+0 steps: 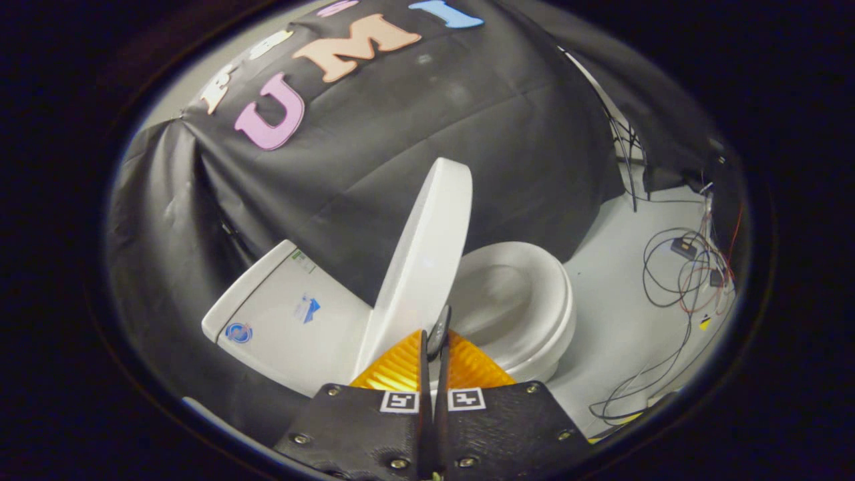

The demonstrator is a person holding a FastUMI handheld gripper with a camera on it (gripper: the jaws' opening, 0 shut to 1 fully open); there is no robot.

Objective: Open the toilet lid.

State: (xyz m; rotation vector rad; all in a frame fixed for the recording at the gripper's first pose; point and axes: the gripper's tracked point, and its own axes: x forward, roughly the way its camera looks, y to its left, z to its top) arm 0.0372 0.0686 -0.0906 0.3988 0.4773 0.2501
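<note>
My gripper (433, 347) fingers are nearly together, clamping the glossy white plastic toilet lid's (424, 260) edge. Lid stands raised above the white toilet seat (528, 300).

I am reading no legible text. The toilet tank (267, 294) is carrying three stickers, a round blue sticker (238, 332) nearest, all too small to read. My gripper (434, 337) is holding its fingers (394, 367) together at the lid (427, 247), each bearing a square coded marker (399, 401).
</note>
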